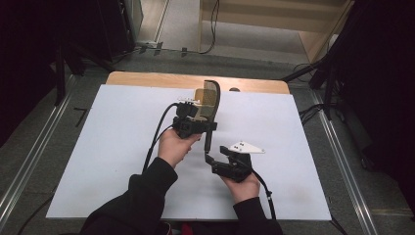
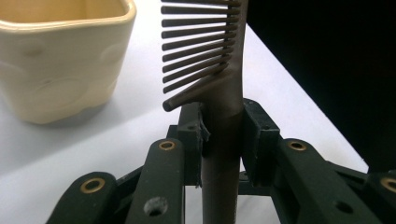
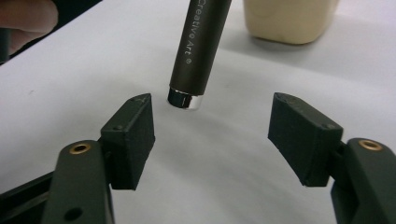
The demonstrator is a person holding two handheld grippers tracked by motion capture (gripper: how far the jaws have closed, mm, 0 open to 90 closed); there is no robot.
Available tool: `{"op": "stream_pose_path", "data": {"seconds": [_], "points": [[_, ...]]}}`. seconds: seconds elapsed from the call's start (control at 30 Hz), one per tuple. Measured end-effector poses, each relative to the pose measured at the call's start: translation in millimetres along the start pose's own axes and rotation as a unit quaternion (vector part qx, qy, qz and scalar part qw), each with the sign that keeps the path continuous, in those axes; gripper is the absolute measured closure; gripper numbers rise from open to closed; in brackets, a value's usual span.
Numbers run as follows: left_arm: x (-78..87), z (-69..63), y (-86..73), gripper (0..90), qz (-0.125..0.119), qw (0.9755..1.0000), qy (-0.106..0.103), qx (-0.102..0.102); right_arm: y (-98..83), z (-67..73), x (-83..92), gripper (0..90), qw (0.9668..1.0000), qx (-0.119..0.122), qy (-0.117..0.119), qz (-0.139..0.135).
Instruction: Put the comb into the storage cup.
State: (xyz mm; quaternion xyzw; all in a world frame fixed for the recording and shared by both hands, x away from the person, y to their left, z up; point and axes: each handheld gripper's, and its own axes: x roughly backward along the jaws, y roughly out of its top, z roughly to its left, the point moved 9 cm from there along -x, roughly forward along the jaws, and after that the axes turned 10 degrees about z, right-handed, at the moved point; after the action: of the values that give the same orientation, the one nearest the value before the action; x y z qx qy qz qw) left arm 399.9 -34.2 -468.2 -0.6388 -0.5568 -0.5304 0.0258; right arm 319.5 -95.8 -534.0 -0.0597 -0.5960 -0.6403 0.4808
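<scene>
Left tongs [image 2: 223, 135] are clamped on the handle of a dark comb [image 2: 224, 84], pads pressing both sides of the shaft; the comb stands upright, teeth pointing to frame left in the left gripper view. In the high view the left tongs [image 1: 195, 125] sit at frame centre with the comb [image 1: 213, 98] rising above them and its handle end hanging below.

Right tongs [image 3: 212, 135] stand wide apart, gripping nothing. The comb's silver-capped handle end [image 3: 187, 98] hangs above and between the jaws, clear of both pads. In the high view the right tongs [image 1: 215, 159] lie just below and right of centre.

A cream ceramic pot [image 2: 60, 56] stands on the white counter [image 1: 122, 147] at upper left of the left gripper view, close behind the comb, not touching it. Nothing blocks the jaws.
</scene>
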Motion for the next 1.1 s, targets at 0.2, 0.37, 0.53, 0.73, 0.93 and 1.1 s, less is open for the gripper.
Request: {"op": "stream_pose_path", "data": {"seconds": [0.2,0.37,0.53,0.73,0.93,1.1], "points": [[4.8,4.6,-3.2,72.5,0.004,1.0000,0.004,-0.004,-1.9,4.5,-3.8,27.4,0.9995,0.012,0.021,0.021],[8.5,7.4,-4.5,72.5,0.004,1.0000,0.005,-0.008,-1.5,0.8,-2.3,27.4,0.9984,0.037,0.027,0.032],[11.1,8.2,-6.0,72.5,0.008,0.9999,0.002,-0.011,-8.0,-1.4,0.7,27.4,0.9950,0.071,0.019,0.069],[11.6,8.6,-6.5,72.5,0.009,0.9999,0.003,-0.012,-11.8,-5.2,7.5,27.4,0.9926,0.075,0.040,0.086],[10.1,6.0,-6.3,72.5,0.007,0.9999,-0.004,-0.015,-14.4,-3.9,13.5,26.7,0.9872,0.093,0.076,0.105],[8.8,4.5,-5.9,72.5,0.007,0.9998,-0.007,-0.020,-18.2,-9.8,19.3,25.8,0.9846,0.103,0.078,0.117]]}}
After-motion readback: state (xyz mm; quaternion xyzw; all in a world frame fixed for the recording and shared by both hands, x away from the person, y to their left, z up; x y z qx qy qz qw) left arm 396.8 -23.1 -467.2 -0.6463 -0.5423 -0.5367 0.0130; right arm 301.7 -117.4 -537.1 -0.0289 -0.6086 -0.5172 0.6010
